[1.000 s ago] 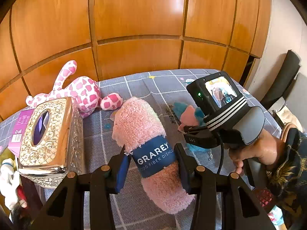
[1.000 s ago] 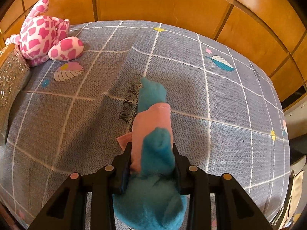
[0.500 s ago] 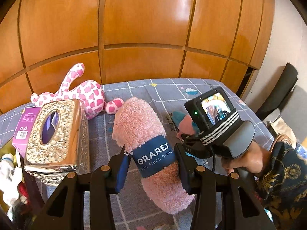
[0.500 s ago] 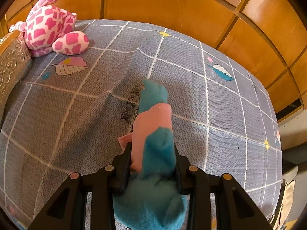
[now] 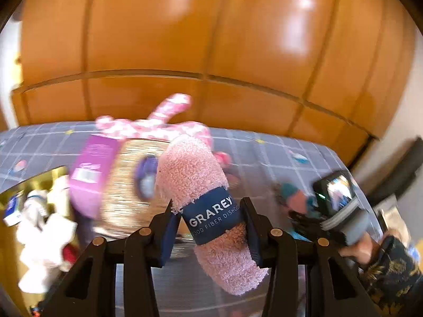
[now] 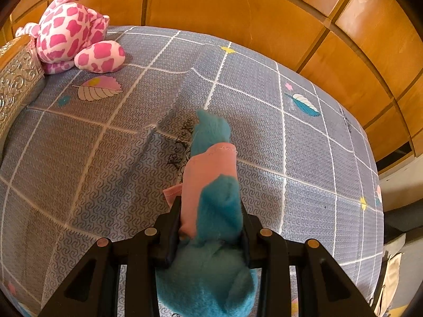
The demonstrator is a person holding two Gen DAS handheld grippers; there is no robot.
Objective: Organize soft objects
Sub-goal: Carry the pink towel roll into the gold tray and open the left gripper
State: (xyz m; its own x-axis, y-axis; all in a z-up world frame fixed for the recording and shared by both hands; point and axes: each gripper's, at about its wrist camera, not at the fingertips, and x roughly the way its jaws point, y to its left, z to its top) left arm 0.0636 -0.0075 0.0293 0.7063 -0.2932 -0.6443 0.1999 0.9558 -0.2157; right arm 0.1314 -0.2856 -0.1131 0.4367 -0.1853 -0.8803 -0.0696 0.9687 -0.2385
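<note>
My left gripper (image 5: pixel 211 218) is shut on a rolled pink dishcloth (image 5: pixel 195 169) with a navy paper band, held in the air above the bed. My right gripper (image 6: pixel 210 216) is shut on a blue and pink plush toy (image 6: pixel 214 179) just over the grey checked bedsheet (image 6: pixel 79 142). In the left wrist view the right gripper (image 5: pixel 309 222) with its plush toy (image 5: pixel 294 196) shows at the right, held by a hand. A pink-spotted plush animal (image 6: pixel 71 31) lies at the far left of the bed, blurred behind the dishcloth (image 5: pixel 169 121) in the left view.
An ornate gold tissue box (image 5: pixel 124 185) stands left of the dishcloth, with a purple carton (image 5: pixel 90 169) beside it. A heap of soft things (image 5: pixel 45 227) lies off the bed's left edge. A wooden panel wall (image 6: pixel 238 8) backs the bed. A dark chair (image 5: pixel 399 171) is right.
The left gripper has swung left and risen with the dishcloth, so the tissue box and purple carton now sit behind it. The right gripper has barely moved.
</note>
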